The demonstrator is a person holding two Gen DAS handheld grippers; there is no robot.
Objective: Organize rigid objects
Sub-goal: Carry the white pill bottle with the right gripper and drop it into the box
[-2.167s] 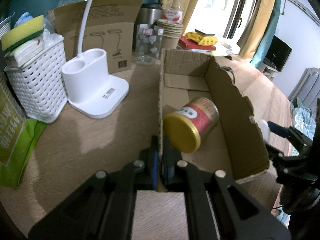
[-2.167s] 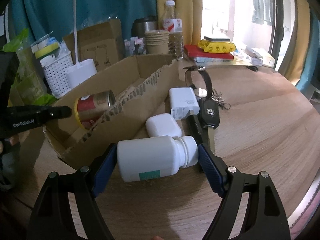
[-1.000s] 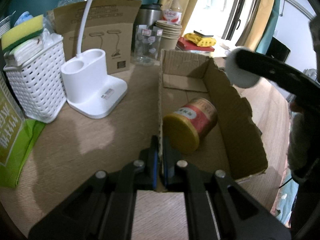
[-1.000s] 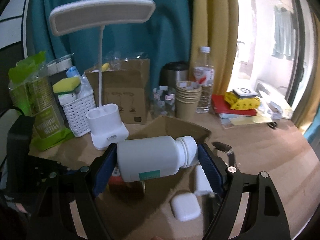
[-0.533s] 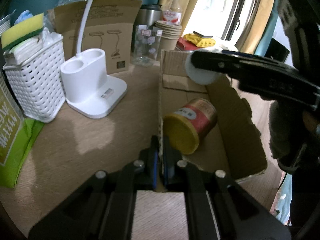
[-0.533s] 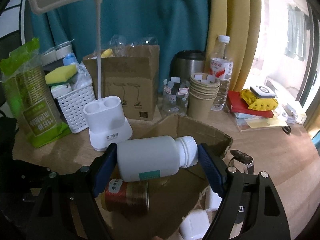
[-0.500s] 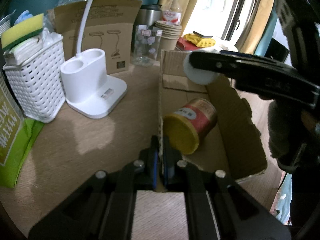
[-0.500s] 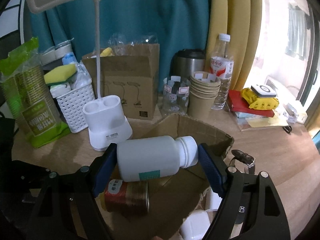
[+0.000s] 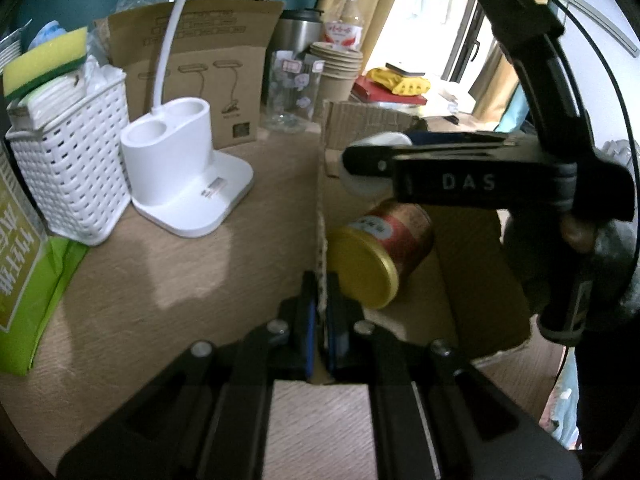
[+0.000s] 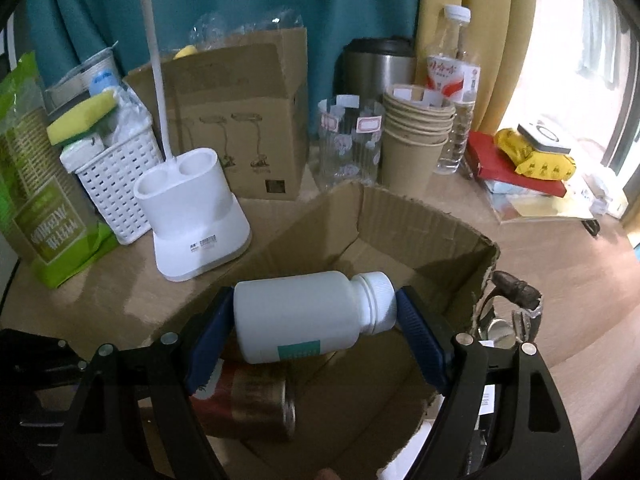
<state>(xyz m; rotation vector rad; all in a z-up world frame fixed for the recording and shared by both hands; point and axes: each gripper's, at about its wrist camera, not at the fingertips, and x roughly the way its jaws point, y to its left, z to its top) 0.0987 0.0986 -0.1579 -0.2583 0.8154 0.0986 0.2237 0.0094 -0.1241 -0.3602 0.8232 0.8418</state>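
The white plastic pill bottle with a teal label lies sideways, clamped end to end between the blue pads of the right gripper, above the open brown cardboard box. Beneath it, inside the box, rests the red tin with a gold lid. The left gripper is pinched tight on the box's near wall.

Daylight glare from window at right; dim foreground, fisheye-bent edges, slight blur.
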